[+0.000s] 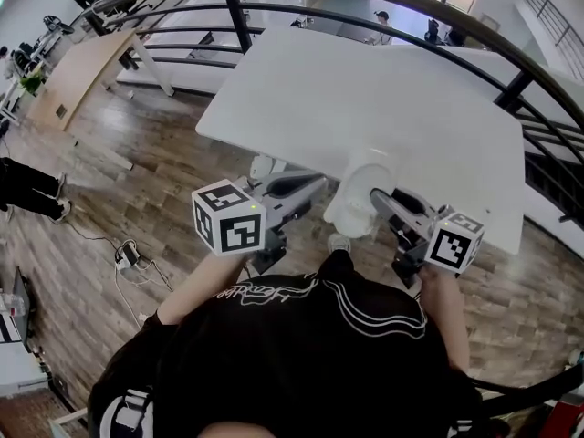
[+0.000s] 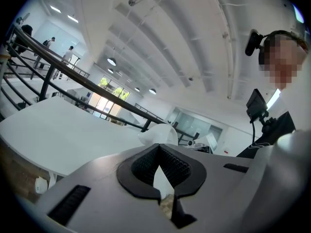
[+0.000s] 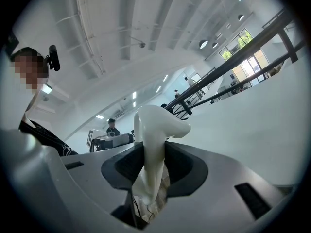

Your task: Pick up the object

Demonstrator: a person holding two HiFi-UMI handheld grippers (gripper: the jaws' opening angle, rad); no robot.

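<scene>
Lifting the white object well means treating it as a two-handed carry. It sits at the near edge of the white table, at 12 o'clock from the person's chest. The left gripper is at its 9 o'clock and the right gripper at its 4 o'clock. In the right gripper view the jaws stand fairly wide, clamped on a thick, smooth neck of the object that rises past the pads toward 12 o'clock. In the left gripper view the jaws are drawn narrow and appear to pinch a thin white edge, with the object's bulk just beyond the tips. That thin pinch looks like the weaker hold. I would therefore raise both hands at one pace, level with each other, without spreading or twisting them. The glossy surface could slip, and the wood floor lies below.
</scene>
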